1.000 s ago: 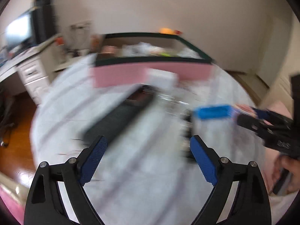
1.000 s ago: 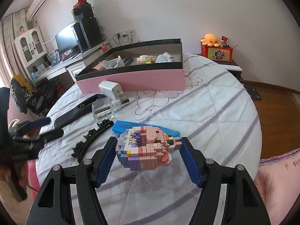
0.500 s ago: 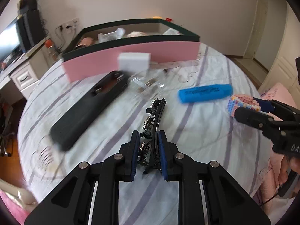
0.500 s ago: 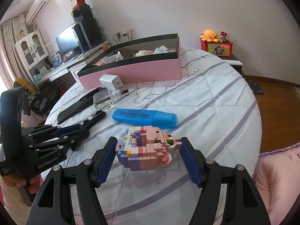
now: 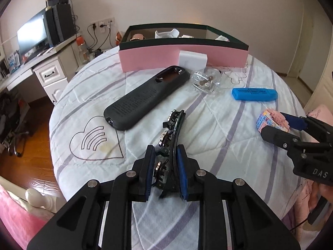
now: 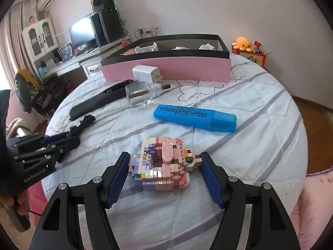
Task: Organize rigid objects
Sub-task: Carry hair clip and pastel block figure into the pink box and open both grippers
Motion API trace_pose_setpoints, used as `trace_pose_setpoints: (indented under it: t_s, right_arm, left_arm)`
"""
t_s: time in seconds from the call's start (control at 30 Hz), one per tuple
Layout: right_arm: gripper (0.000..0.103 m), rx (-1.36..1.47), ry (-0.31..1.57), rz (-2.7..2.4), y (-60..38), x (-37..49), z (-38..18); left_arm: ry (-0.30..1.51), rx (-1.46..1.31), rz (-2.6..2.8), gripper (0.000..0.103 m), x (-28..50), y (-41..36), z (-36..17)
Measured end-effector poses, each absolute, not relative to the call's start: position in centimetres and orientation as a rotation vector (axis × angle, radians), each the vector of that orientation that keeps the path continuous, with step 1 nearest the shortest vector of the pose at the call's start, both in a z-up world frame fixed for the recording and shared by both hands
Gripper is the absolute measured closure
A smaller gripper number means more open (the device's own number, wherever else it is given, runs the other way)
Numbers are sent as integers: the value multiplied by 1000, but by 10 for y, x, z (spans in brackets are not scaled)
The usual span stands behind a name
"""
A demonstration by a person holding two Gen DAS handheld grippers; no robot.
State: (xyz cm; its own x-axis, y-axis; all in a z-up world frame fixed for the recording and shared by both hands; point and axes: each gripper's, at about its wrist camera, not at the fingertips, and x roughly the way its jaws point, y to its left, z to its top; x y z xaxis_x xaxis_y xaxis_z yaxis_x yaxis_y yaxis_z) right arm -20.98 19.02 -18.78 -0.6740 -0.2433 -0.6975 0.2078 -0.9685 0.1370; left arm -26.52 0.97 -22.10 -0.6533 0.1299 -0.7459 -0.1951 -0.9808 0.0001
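The left gripper (image 5: 165,171) was pressed together on the near end of the black hair clip (image 5: 170,139), its blue pads on both flat sides. The clip reached away toward 12 o'clock over the striped bedsheet (image 5: 208,137). It looked light and stiff, but its small decorations seemed fragile, so the bare curved spine was probably the safer place to hold.

The right gripper (image 6: 164,170) was pinching the brick-built figure (image 6: 162,162) from both sides, at 3 o'clock of the clip in the left wrist view. Whether the figure was touching the sheet could not be told. It was likely light but could break into pieces, so a soft, wide squeeze on the body seemed best.

Farther, at 1 o'clock, lay the blue highlighter (image 6: 194,117), hard and smooth. Beyond it were the glass bottle (image 6: 142,93), slippery and breakable, the black remote cover (image 5: 145,102) and the white charger (image 6: 145,74). Farthest at 12 o'clock stood the pink box (image 6: 166,68), which already held several things.
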Motion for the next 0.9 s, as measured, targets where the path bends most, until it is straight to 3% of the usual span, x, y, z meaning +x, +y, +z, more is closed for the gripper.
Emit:
trace_pose_setpoints:
  t_s: [0.27, 0.9]
  right_arm:
    - [34, 1120, -85, -2654, 195, -207, -179]
    - [34, 932, -105, -2653, 207, -234, -110]
  left_arm:
    - [50, -1152, 2684, 83, -268, 10, -204]
    - [96, -895, 2685, 83, -280, 27, -120]
